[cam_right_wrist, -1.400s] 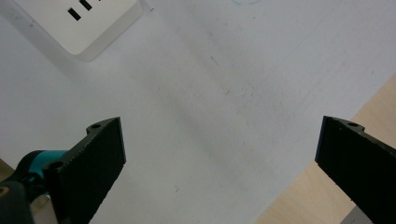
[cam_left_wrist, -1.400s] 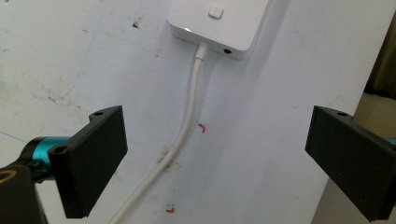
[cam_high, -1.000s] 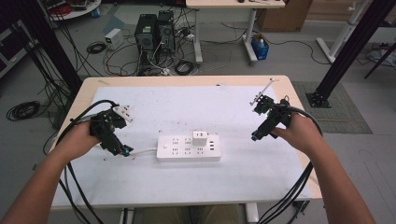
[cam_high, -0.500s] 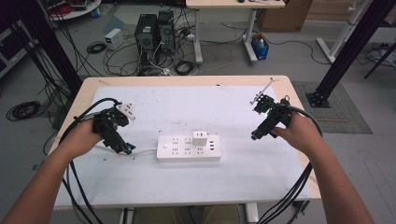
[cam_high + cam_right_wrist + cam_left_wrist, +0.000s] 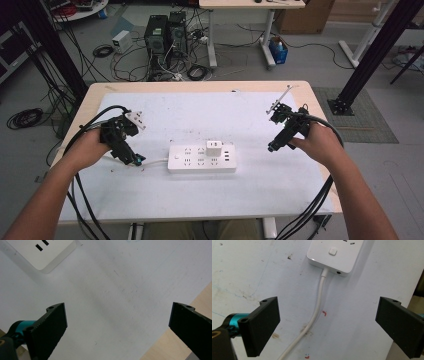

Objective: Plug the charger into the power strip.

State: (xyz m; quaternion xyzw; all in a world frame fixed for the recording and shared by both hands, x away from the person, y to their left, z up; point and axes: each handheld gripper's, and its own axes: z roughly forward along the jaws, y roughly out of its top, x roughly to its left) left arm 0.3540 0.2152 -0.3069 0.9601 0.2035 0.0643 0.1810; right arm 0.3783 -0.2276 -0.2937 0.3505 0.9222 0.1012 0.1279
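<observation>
Left gripper (image 5: 134, 159) hangs just above the counter (image 5: 165, 200), jaws spread wide and empty, straddling the white cord (image 5: 315, 315) where it leaves the power strip (image 5: 202, 158). Right gripper (image 5: 272, 147) likewise gapes empty, well apart at the strip's far end. The strip lies flat mid-counter, a white adapter (image 5: 214, 148) seated in it. Judged rigid, light, smooth-sided: likely to slide. Best taken across its short ends; the cord is limp.
</observation>
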